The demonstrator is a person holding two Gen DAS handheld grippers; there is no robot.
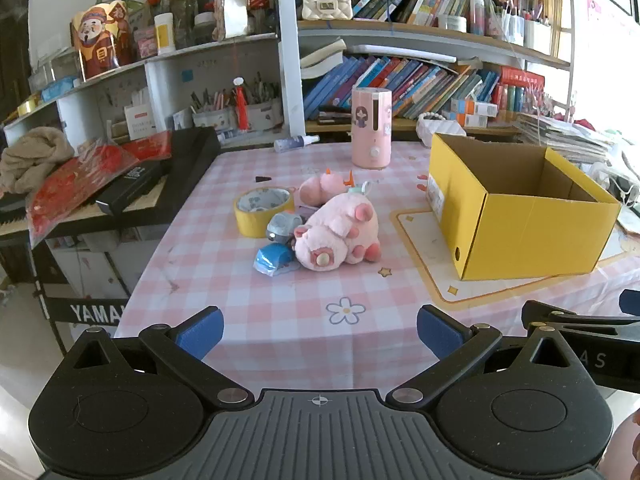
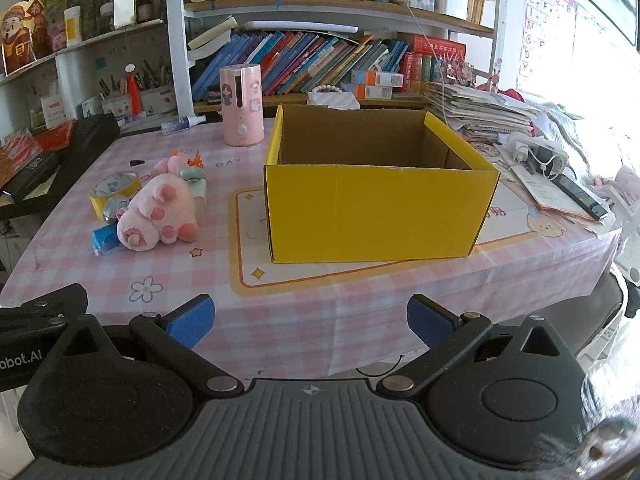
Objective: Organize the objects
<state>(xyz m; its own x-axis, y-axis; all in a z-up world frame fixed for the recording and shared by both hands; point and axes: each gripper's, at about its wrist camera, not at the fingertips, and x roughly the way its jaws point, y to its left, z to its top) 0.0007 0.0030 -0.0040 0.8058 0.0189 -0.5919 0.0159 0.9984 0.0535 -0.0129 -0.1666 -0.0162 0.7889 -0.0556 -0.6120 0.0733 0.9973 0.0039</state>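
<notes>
A pile of small objects lies on the pink checked table: a pink plush pig (image 1: 338, 236) (image 2: 158, 212), a yellow tape roll (image 1: 262, 210) (image 2: 114, 188), a blue packet (image 1: 274, 260) (image 2: 105, 240), a grey gadget (image 1: 282, 226) and a smaller pink plush (image 1: 320, 190) (image 2: 172, 164). An open, empty yellow cardboard box (image 1: 520, 216) (image 2: 376, 208) stands to their right. My left gripper (image 1: 320, 332) is open and empty at the near table edge, in front of the pile. My right gripper (image 2: 310, 320) is open and empty, in front of the box.
A pink cylindrical humidifier (image 1: 371, 128) (image 2: 242, 104) and a small spray bottle (image 1: 294, 143) stand at the table's back. Bookshelves rise behind. A Yamaha keyboard (image 1: 120, 200) with red bags sits left. Papers, a power strip (image 2: 536, 152) and a phone lie right of the box.
</notes>
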